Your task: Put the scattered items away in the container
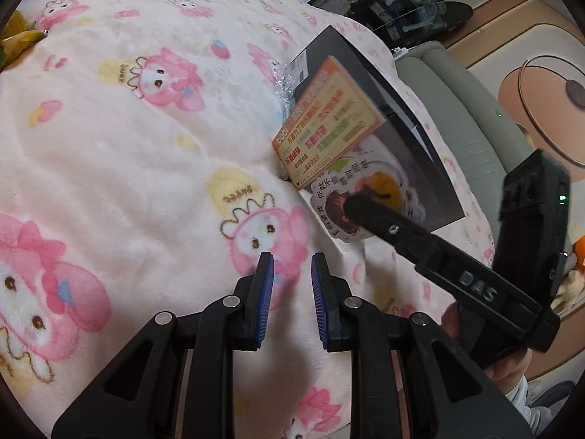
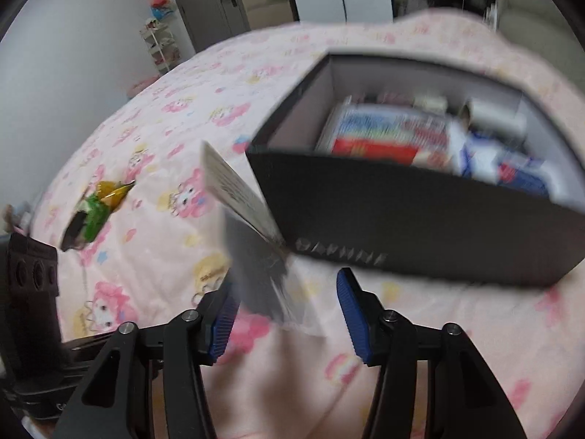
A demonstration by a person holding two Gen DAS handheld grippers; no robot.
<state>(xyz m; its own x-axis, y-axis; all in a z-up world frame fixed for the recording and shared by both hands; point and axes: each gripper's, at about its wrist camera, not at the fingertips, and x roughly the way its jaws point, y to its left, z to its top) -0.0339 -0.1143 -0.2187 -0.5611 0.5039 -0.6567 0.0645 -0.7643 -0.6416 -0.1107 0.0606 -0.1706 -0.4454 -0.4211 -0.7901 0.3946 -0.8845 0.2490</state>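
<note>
A black box (image 2: 420, 226) sits on the pink cartoon blanket (image 2: 164, 153) and holds several packets and cards. An orange card (image 1: 329, 120) leans against its side (image 1: 384, 84), with a round sticker card (image 1: 351, 205) lying below it. In the right wrist view these cards (image 2: 252, 241) stand between my open right gripper (image 2: 285, 303) and the box; the view is blurred. In the left wrist view the right gripper's fingertip (image 1: 356, 205) rests over the sticker card. My left gripper (image 1: 291, 274) is open and empty over the blanket. A green-yellow wrapped snack (image 2: 95, 208) lies to the left.
The bed's grey padded edge (image 1: 449, 109) runs behind the box, with floor mats and a round hoop (image 1: 548, 109) beyond. A yellow item (image 1: 18, 40) lies at the blanket's far left. A white shelf rack (image 2: 161, 47) and doors stand at the back.
</note>
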